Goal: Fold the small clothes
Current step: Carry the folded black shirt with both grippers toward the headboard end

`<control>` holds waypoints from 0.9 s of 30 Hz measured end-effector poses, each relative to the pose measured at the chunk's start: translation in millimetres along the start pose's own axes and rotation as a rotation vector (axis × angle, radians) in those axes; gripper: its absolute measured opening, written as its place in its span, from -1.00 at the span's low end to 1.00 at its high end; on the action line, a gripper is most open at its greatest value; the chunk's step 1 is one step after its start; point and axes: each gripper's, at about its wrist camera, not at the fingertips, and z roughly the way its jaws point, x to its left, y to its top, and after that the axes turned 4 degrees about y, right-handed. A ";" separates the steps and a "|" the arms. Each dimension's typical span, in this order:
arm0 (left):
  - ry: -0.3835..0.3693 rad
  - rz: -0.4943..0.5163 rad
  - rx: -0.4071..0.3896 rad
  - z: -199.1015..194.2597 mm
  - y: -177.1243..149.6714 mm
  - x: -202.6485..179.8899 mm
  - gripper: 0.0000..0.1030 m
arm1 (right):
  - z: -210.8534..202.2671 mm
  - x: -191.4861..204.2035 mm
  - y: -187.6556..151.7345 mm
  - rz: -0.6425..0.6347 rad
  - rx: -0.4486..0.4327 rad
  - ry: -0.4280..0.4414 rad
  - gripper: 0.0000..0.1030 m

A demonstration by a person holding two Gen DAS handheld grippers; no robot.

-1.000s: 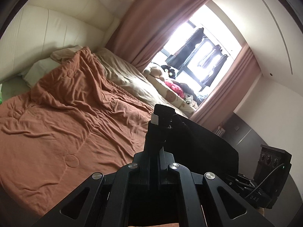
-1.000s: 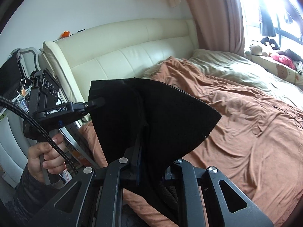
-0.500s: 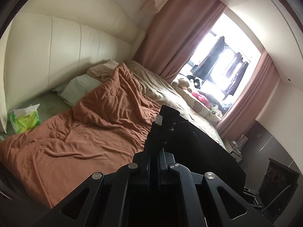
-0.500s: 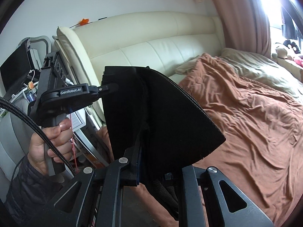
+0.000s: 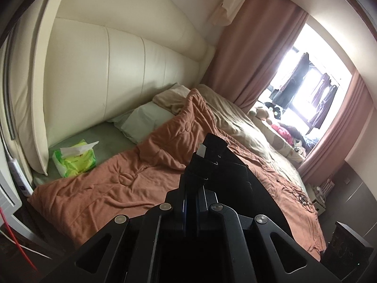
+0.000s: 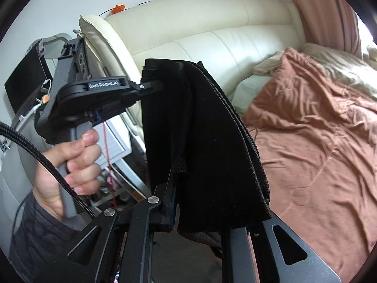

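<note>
Item: black cloth (image 6: 207, 141), held in air near the bed (image 6: 318, 141). Our left gripper (image 6: 153, 86) and right gripper (image 6: 174, 188) each pinch an edge. We should lower it flat, edges level.

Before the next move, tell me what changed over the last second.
Both grippers swung toward the headboard, carrying the black cloth with them; a tissue pack came into the left view. Left gripper and right gripper stay shut on the cloth, still off the blanket.
</note>
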 end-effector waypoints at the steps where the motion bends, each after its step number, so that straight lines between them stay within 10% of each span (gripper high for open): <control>1: 0.010 0.001 -0.001 -0.3 1.0 3.0 -0.91 | 5.3 1.1 2.3 0.005 0.003 0.014 -0.78; 27: 0.239 -0.017 0.149 195.9 15.2 53.5 -0.91 | 172.2 -142.9 31.8 0.193 0.075 0.000 -0.77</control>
